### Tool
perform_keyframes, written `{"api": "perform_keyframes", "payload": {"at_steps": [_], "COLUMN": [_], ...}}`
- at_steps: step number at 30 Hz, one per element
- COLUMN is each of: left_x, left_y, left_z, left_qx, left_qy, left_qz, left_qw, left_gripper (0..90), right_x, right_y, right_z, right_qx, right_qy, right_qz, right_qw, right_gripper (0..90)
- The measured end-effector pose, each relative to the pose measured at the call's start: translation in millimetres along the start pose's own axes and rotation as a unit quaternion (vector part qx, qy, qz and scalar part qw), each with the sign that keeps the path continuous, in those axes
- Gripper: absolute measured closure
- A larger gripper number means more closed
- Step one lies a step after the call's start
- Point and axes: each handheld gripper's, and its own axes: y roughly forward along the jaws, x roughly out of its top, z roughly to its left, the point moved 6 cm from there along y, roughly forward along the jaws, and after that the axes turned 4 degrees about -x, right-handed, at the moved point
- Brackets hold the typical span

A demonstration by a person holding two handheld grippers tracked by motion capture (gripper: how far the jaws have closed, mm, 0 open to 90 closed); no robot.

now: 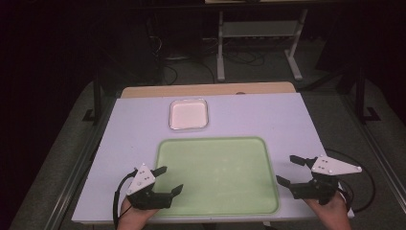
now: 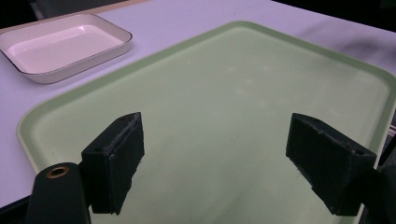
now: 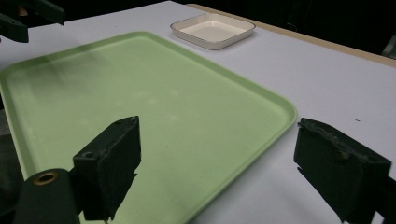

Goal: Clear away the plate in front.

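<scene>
Both hand-held grippers, left [image 1: 166,179] and right [image 1: 287,169], gape wide, empty, flanking green tray [image 1: 216,175].

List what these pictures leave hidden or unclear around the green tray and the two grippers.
- Green tray: its near left corner in the high view is covered by the left gripper.
- The room beyond the table in the high view: too dark to make out.
- White dish in the left gripper view: its left end is cut off by the picture's edge.
- Right gripper: its cable runs off the table's edge.
</scene>
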Motion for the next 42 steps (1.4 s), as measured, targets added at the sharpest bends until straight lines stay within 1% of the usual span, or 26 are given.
{"api": "perform_keyframes", "payload": {"at_steps": [8,15,16,17,20,22,24,31,35,42], "left_x": [-0.4,0.0,0.6,0.6,3.5,5.4,7.3,18.1,22.9,25.0], "left_y": [0.7,0.7,0.5,0.5,-1.4,-2.4,-3.1,-4.5,-4.2,-2.6], "left_z": [1.5,1.3,1.9,1.9,2.8,3.3,3.9,10.3,13.9,15.7], "left_qx": [-0.001,-0.001,-0.004,-0.004,-0.018,-0.012,-0.015,-0.012,-0.010,-0.008], "left_qy": [-0.004,-0.009,-0.013,-0.013,-0.035,-0.028,-0.031,-0.028,-0.026,-0.022], "left_qz": [0.001,-0.001,-0.003,-0.003,-0.014,-0.012,-0.015,-0.023,-0.025,-0.023], "left_qw": [1.0000,1.0000,0.9999,0.9999,0.9991,0.9995,0.9993,0.9993,0.9993,0.9995], "left_gripper": [18.6,19.1,19.1,19.1,19.1,19.1,19.1,19.1,19.1,19.1], "right_x": [-1.0,0.3,0.4,0.4,0.4,0.3,0.3,1.1,1.1,1.0], "right_y": [0.2,-1.5,-1.4,-1.4,-1.6,-1.5,-1.5,-1.2,-0.7,-0.6], "right_z": [-0.3,1.5,1.6,1.6,1.2,1.0,0.6,0.5,0.5,-0.3], "right_qx": [0.001,-0.001,0.000,0.000,-0.001,-0.001,-0.001,-0.004,-0.003,-0.004], "right_qy": [0.004,0.000,0.001,0.001,0.001,0.003,0.006,0.004,0.008,0.010], "right_qz": [0.002,-0.002,-0.002,-0.002,-0.003,-0.004,-0.003,-0.007,-0.007,-0.008], "right_qw": [1.0000,1.0000,1.0000,1.0000,1.0000,1.0000,1.0000,1.0000,0.9999,0.9999], "right_gripper": [14.0,14.0,14.0,14.0,14.0,14.0,14.0,14.0,14.0,14.0]}}
